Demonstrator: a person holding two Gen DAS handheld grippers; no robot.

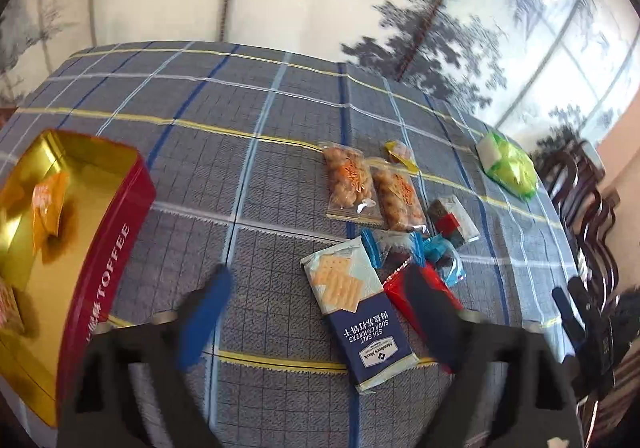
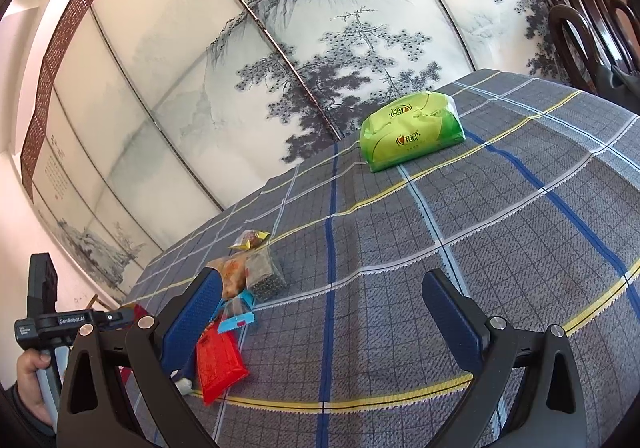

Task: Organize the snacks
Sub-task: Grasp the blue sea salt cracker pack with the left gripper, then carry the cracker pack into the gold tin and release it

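Observation:
A red toffee tin (image 1: pixel 108 248) with a gold inside stands open at the left and holds an orange packet (image 1: pixel 48 204). Loose snacks lie in the middle of the table: a sea salt soda cracker pack (image 1: pixel 356 312), a red packet (image 1: pixel 424 296), two clear bags of orange snacks (image 1: pixel 372 188), blue-wrapped sweets (image 1: pixel 404 248) and a small yellow packet (image 1: pixel 400 154). My left gripper (image 1: pixel 320 312) is open and empty above the cracker pack. My right gripper (image 2: pixel 324 312) is open and empty over bare cloth, right of the red packet (image 2: pixel 218 364).
A green tissue pack (image 2: pixel 408 130) lies near the table's far edge. The table has a grey checked cloth (image 2: pixel 440 248). Dark wooden chairs (image 1: pixel 580 200) stand at the right side. A painted screen wall is behind the table.

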